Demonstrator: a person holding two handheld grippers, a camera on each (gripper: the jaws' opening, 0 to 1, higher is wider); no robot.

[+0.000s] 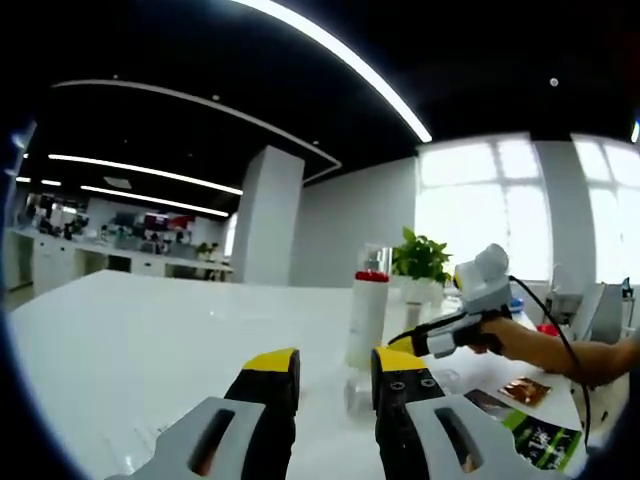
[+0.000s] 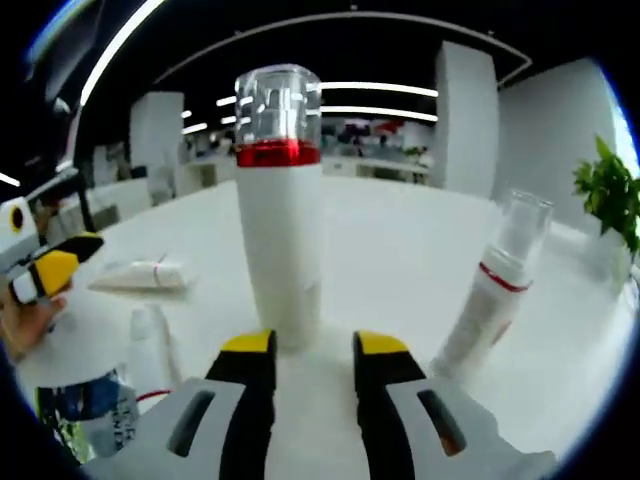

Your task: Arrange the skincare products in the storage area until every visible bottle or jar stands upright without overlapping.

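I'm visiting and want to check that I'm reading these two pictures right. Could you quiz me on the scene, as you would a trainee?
1. True or false: the tall white bottle stands upright on the table.
2. Which colour is the band under the bottle's clear cap? A green, B red, C blue.
3. Fill the gap: the white tube is not standing; it is ____ flat on the table.

Key: 1 true; 2 B; 3 lying.
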